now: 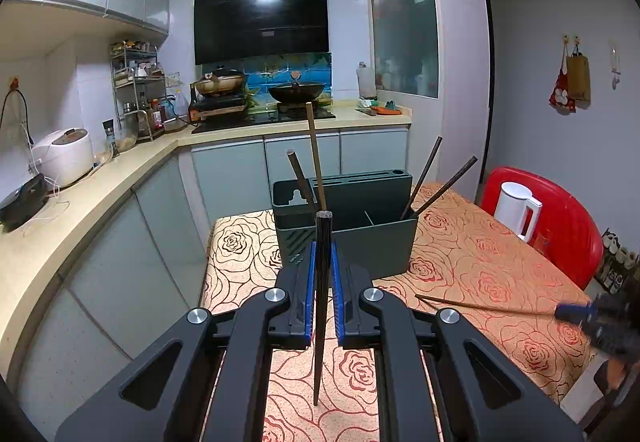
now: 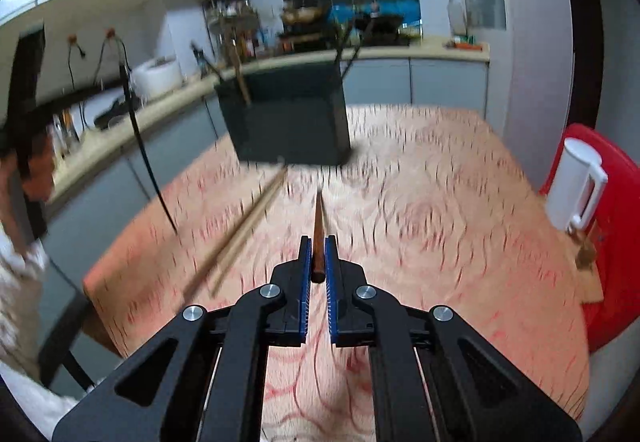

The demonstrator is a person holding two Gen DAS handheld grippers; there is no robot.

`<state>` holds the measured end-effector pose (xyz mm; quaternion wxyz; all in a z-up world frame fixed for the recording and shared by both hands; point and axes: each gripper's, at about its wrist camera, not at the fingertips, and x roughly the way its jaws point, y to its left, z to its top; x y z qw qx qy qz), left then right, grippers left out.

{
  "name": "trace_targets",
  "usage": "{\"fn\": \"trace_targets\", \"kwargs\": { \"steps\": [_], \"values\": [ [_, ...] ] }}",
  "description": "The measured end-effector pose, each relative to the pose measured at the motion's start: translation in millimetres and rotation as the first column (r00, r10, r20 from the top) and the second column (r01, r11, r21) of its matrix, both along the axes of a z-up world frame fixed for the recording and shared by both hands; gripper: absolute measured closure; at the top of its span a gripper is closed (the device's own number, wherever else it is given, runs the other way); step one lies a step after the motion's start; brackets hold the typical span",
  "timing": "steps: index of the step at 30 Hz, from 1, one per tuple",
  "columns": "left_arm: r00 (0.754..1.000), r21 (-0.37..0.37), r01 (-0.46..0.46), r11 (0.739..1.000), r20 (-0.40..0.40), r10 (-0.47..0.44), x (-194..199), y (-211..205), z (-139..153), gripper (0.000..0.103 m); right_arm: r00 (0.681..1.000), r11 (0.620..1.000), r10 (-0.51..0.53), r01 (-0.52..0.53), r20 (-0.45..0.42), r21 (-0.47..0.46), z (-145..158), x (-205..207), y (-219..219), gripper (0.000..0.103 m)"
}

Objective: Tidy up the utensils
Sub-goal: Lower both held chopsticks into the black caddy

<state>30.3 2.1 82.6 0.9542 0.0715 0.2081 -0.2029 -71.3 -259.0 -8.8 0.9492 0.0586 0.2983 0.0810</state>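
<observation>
My left gripper [image 1: 323,248] is shut on a black chopstick [image 1: 320,322], held nearly upright in front of the dark green utensil holder [image 1: 360,242]. Two brown chopsticks [image 1: 316,153] lean in the holder's left compartment and two dark ones [image 1: 426,175] in its right. My right gripper [image 2: 316,242] is shut on a brown chopstick [image 2: 319,217] that points toward the holder [image 2: 288,121], above the table. In the left wrist view that right gripper [image 1: 564,312] is blurred at the far right, with its brown chopstick [image 1: 480,306] reaching left. Loose light-brown chopsticks [image 2: 244,234] lie left of it.
The table carries a rose-patterned orange cloth [image 1: 480,262]. A white kettle [image 1: 518,207] stands by a red chair [image 1: 568,226] at the right. A kitchen counter [image 1: 100,185] runs along the left, with a stove and pans behind. A person's sleeve [image 2: 16,274] shows at the left edge.
</observation>
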Motion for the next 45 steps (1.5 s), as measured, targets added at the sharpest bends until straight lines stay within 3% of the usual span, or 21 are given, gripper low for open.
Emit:
{"fn": "trace_targets", "kwargs": {
  "steps": [8,15,32,45],
  "values": [
    [1.0,-0.001,-0.002,1.0,-0.003,0.002,1,-1,0,0.096,0.99,1.0,-0.004,0.006,0.138,-0.016,55,25,-6,0.096],
    [1.0,-0.004,-0.006,1.0,-0.003,0.006,3,1,0,0.096,0.982,1.0,0.01,-0.009,0.187,-0.009,80,54,-7,0.096],
    [0.999,-0.025,-0.016,1.0,-0.041,0.015,27,2,1,0.096,0.984,1.0,0.007,-0.01,0.175,0.012,96,107,-1,0.096],
    [1.0,-0.018,0.023,1.0,0.017,-0.023,33,-18,41,0.096,0.974,1.0,0.009,-0.013,0.226,0.018,135,112,-5,0.096]
  ]
}}
